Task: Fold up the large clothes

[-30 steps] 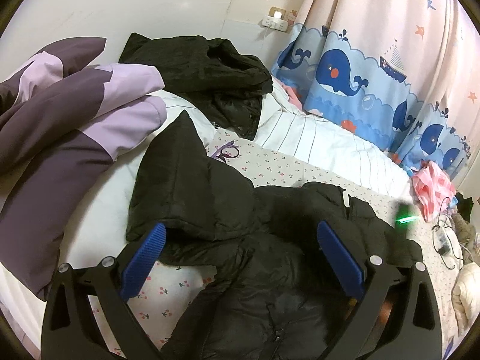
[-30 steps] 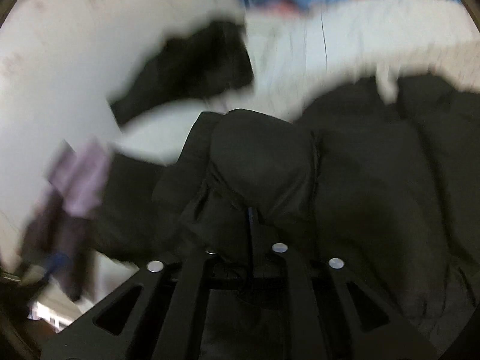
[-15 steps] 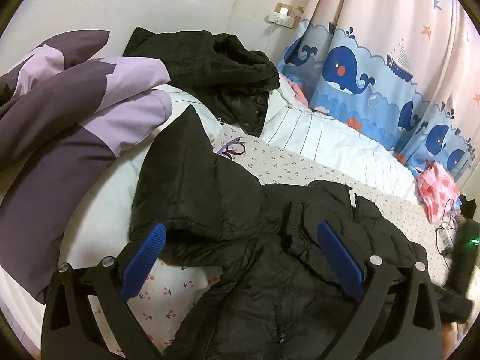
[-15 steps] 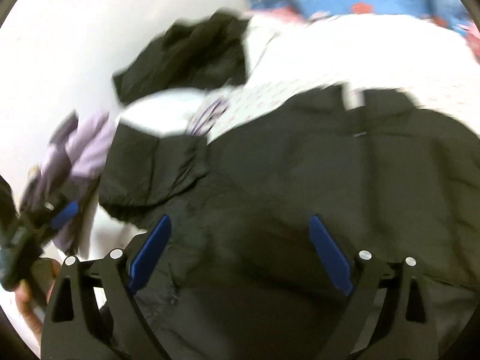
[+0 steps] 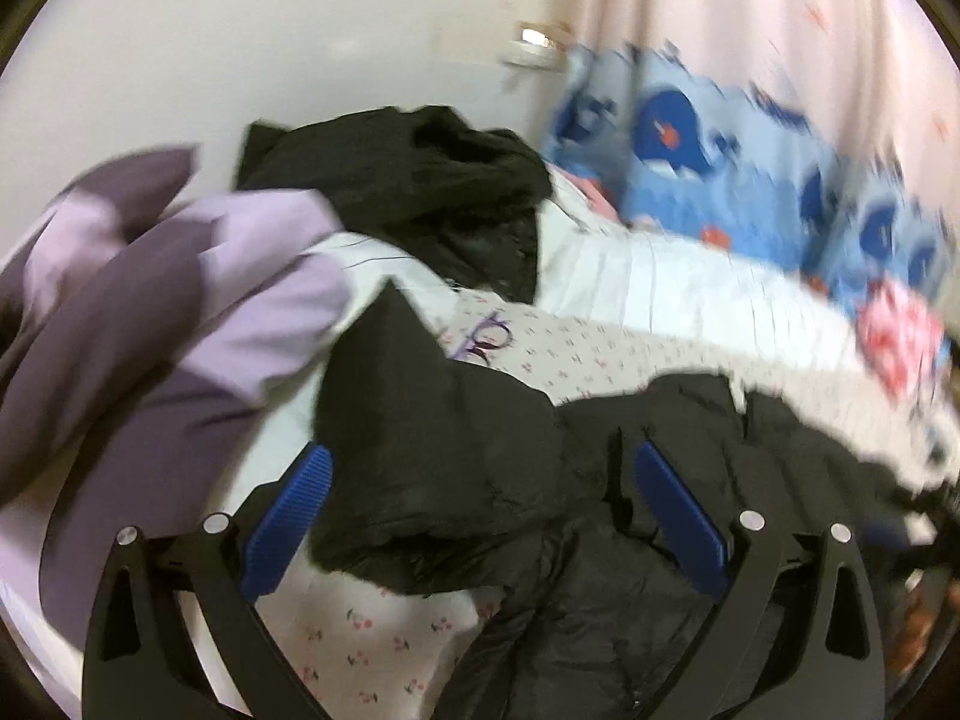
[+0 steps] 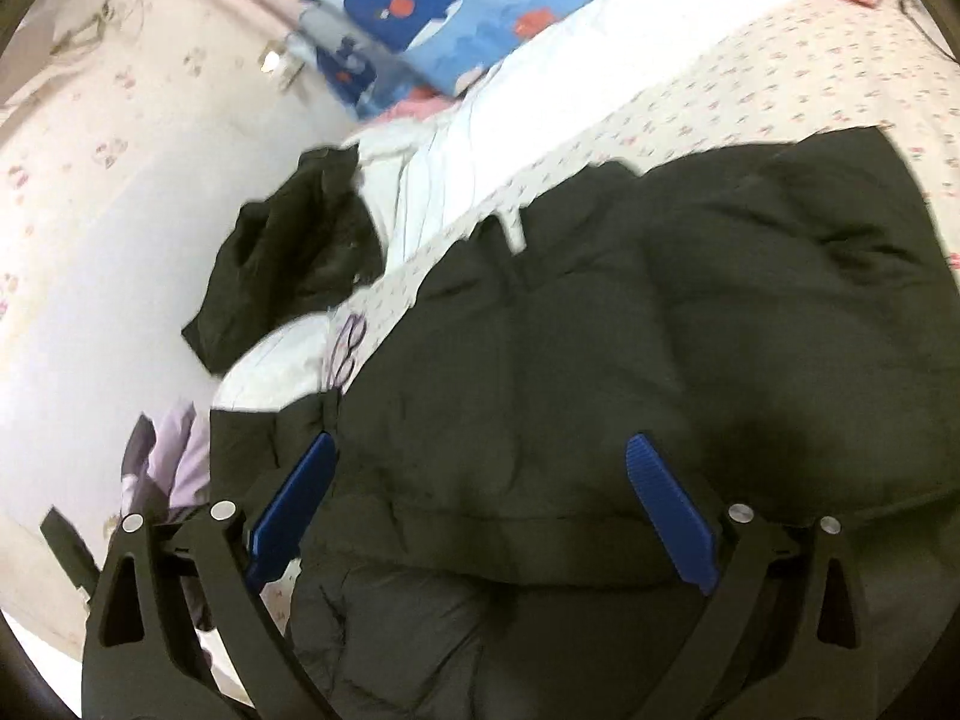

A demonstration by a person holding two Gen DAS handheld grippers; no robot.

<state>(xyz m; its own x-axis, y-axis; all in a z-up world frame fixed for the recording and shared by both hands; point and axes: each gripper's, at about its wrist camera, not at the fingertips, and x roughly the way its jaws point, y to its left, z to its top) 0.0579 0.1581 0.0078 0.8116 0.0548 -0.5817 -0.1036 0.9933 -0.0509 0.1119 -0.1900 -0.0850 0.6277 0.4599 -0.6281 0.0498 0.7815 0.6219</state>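
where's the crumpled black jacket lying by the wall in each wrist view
Left wrist: the crumpled black jacket lies upper centre, against the wall, above the purple garment.
Right wrist: the same jacket sits left of centre, beyond the big black coat spread under the open gripper.
Shared landmark: the whale curtain, to the jacket's right in the left view, above it in the right view.

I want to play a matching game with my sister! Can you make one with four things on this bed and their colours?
Things:
1. puffy jacket
2. bed sheet
3. curtain
4. quilt

Colours:
A. purple and lilac
B. blue with whales
C. black
D. white with little flowers

Pairs: 1-C, 2-D, 3-B, 4-A
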